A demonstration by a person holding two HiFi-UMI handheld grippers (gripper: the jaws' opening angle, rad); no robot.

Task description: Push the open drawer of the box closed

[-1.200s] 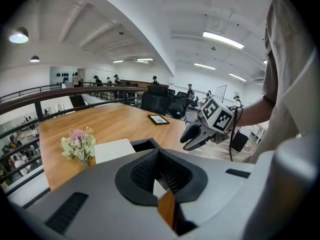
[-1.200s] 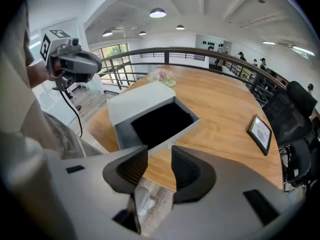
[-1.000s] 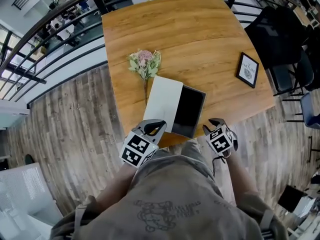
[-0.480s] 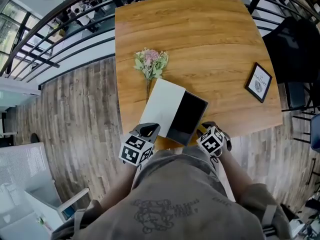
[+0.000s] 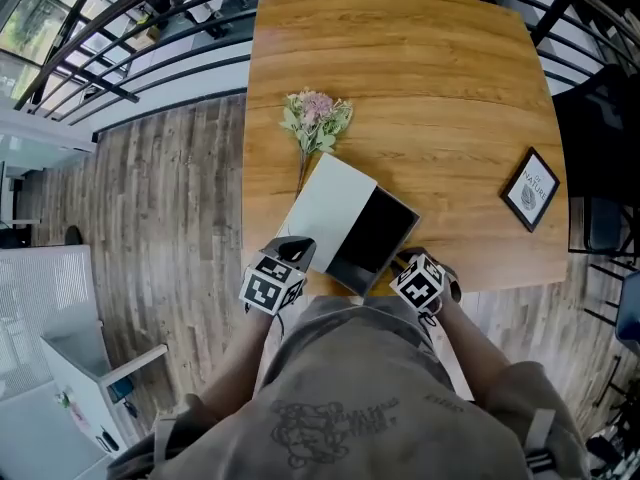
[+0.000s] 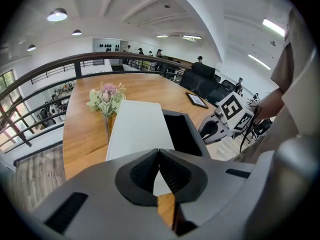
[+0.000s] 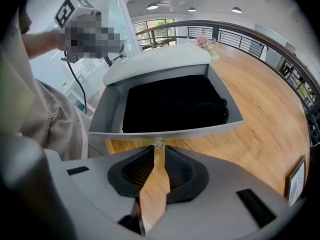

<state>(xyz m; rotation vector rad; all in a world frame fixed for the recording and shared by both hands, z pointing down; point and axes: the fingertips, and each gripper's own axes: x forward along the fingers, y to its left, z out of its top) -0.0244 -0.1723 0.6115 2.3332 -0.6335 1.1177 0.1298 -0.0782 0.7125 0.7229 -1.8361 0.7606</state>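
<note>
A white box (image 5: 328,208) lies on the wooden table (image 5: 420,78), its drawer (image 5: 372,230) pulled out toward me and dark inside. My right gripper (image 5: 405,261) is at the drawer's front panel. In the right gripper view its jaws (image 7: 158,150) are closing, and the small clear knob (image 7: 158,144) sits just at the fingertips, with a narrow gap left between the pads. My left gripper (image 5: 292,247) is shut on nothing by the box's near left corner. Its closed tips (image 6: 159,151) point along the white lid (image 6: 137,129).
A bunch of pale pink flowers (image 5: 316,118) lies just beyond the box. A small framed picture (image 5: 531,189) lies near the table's right edge. A black railing (image 5: 150,28) curves round the table's far side, with wood flooring (image 5: 170,228) to the left.
My right gripper has moved left, up to the drawer's front. The left gripper has stayed beside the box's near corner. The head view has shifted.
</note>
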